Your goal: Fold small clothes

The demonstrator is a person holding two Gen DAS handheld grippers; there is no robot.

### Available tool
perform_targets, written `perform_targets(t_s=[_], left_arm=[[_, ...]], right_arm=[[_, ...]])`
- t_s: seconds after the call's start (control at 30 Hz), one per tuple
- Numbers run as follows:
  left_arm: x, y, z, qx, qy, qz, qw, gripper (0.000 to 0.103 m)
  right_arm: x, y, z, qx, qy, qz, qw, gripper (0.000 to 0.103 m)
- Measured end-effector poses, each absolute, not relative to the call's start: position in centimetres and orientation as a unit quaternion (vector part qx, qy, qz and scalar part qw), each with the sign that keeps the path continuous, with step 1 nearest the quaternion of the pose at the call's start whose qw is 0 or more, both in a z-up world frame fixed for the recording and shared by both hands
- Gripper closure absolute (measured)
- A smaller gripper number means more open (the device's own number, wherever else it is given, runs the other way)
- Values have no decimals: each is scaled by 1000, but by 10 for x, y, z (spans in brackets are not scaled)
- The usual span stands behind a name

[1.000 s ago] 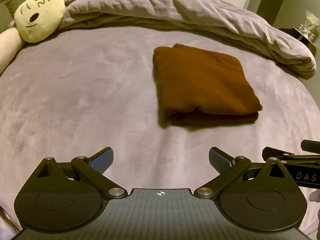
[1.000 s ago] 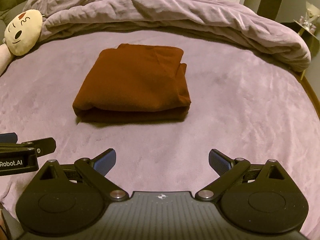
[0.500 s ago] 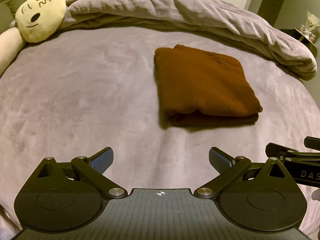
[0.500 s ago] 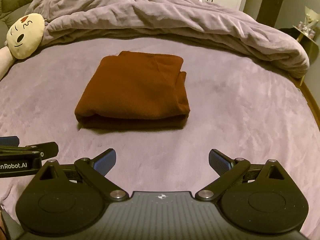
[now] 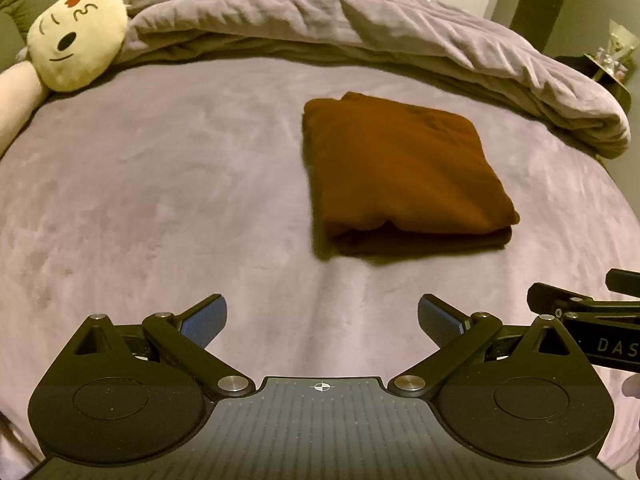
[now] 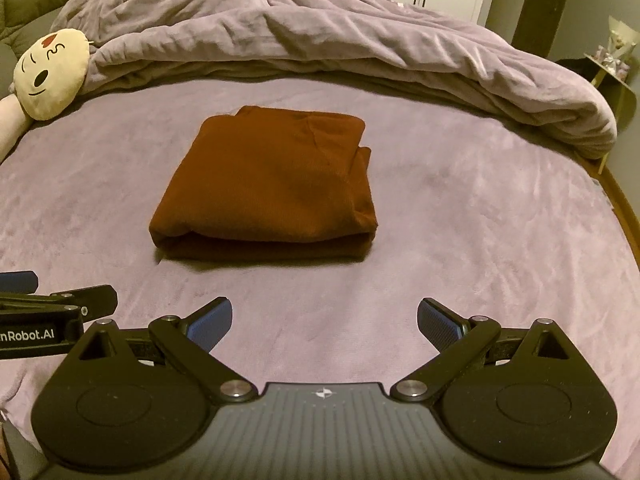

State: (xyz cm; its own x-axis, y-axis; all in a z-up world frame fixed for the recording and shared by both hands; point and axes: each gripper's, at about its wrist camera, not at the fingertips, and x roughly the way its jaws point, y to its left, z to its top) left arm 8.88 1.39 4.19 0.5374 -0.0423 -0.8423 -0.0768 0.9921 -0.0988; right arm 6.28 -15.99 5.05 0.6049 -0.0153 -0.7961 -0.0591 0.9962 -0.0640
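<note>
One cream-coloured plush toy with a stitched sleepy face and a red heart on its forehead (image 5: 76, 42) lies at about ten o'clock in the left wrist view, its pale limb trailing toward the left edge; it rests against the near edge of one bunched mauve plush duvet (image 5: 360, 28) that runs across the top from eleven to two o'clock. Below them spreads one mauve velvety bed sheet (image 5: 160, 200), bare apart from a single garment.

That one rust-brown knitted garment, folded into a thick rectangle (image 5: 400, 172), sits flat on the sheet at about one o'clock in the left wrist view and at about eleven o'clock, close to centre, in the right wrist view (image 6: 272, 188). Its layered folded edge faces the cameras, and nothing touches it.

There are two grippers. The left gripper (image 5: 322, 316) hovers over the sheet at six o'clock, its two blue-padded fingers spread wide with nothing between them, well short of the garment. The right gripper (image 6: 324, 318) is likewise spread wide and empty, near the sheet and apart from the garment. Each gripper shows at the other view's edge, so they are side by side.

At two o'clock, beyond the bed, one small side table (image 6: 612, 64) holds pale items too small to identify.
</note>
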Motion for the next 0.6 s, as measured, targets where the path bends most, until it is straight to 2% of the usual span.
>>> perform_targets(t_s=[0.6], left_arm=[[89,11,45,-60,475,6,878,0]], right_arm=[[64,-161,52,-42,441,14,897,4]])
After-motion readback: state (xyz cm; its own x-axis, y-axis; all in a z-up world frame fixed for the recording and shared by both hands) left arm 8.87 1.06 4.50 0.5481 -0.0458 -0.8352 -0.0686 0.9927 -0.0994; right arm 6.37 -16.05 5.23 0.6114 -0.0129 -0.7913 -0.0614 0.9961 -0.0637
